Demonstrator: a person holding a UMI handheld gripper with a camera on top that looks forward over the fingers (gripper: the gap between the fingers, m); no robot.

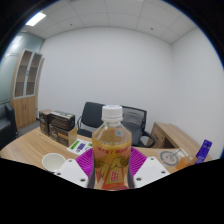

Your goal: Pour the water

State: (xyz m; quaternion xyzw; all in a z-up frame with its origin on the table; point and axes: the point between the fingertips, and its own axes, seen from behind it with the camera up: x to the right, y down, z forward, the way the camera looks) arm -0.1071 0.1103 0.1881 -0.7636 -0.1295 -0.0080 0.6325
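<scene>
Tongs (112,172) clamped on bottle (112,145), upright, white cap on (pouring impossible until removed). Cup (53,161) on desk (22,150), near left. Risk: bottle slipping when tilted, spilling beside cup.

I had the bottle (112,150) upright between the fingers of my gripper (112,172), its sides pressed by the two magenta pads (86,160). It was a clear plastic bottle with a white screw cap still on, filled with amber liquid nearly to the neck, and it wore a label with red and orange print. A white paper cup (53,162) stood open-mouthed on the table, near the bottle.
</scene>
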